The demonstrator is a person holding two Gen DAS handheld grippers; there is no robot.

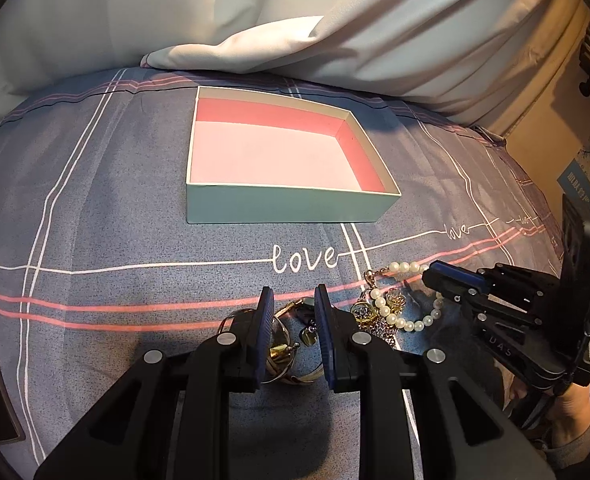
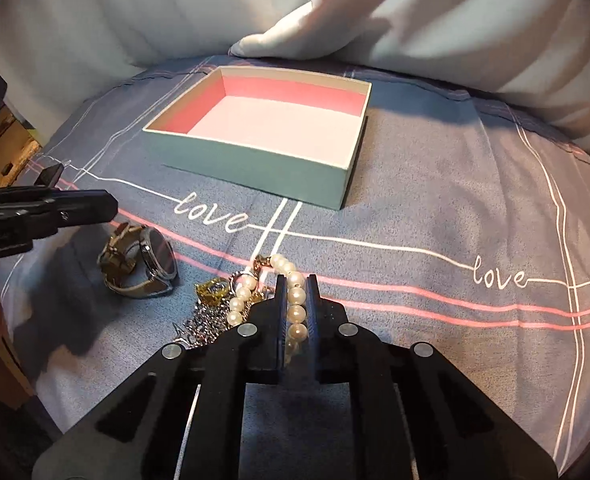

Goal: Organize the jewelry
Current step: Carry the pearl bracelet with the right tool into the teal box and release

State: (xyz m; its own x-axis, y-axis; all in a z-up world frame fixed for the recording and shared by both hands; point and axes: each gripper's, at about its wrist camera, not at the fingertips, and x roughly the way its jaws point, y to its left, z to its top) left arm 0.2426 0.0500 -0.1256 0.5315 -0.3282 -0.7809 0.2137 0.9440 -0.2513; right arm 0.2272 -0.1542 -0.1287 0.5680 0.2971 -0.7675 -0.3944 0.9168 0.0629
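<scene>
An open box (image 1: 287, 204) (image 2: 255, 168), mint outside and pink inside, sits empty on the bed. Nearer lies a jewelry pile. In it are a pearl bracelet (image 1: 405, 268) (image 2: 283, 262), gold charms (image 1: 363, 312) (image 2: 211, 290), a silver chain (image 2: 199, 326) and a wristwatch (image 2: 155, 258) (image 1: 279, 348). My right gripper (image 2: 295, 280) (image 1: 431, 276) is shut on a stretch of the pearl bracelet, still down on the sheet. My left gripper (image 1: 294, 292) (image 2: 111, 204) hovers over the watch. Its jaws stand a little apart and hold nothing.
A white duvet (image 1: 255, 52) (image 2: 315, 40) is bunched just behind the box. The grey sheet (image 1: 95, 200) has pink and white stripes and the word "love". Cardboard boxes (image 1: 575, 152) stand past the bed's right edge. A person's hand (image 1: 575, 400) holds the right gripper.
</scene>
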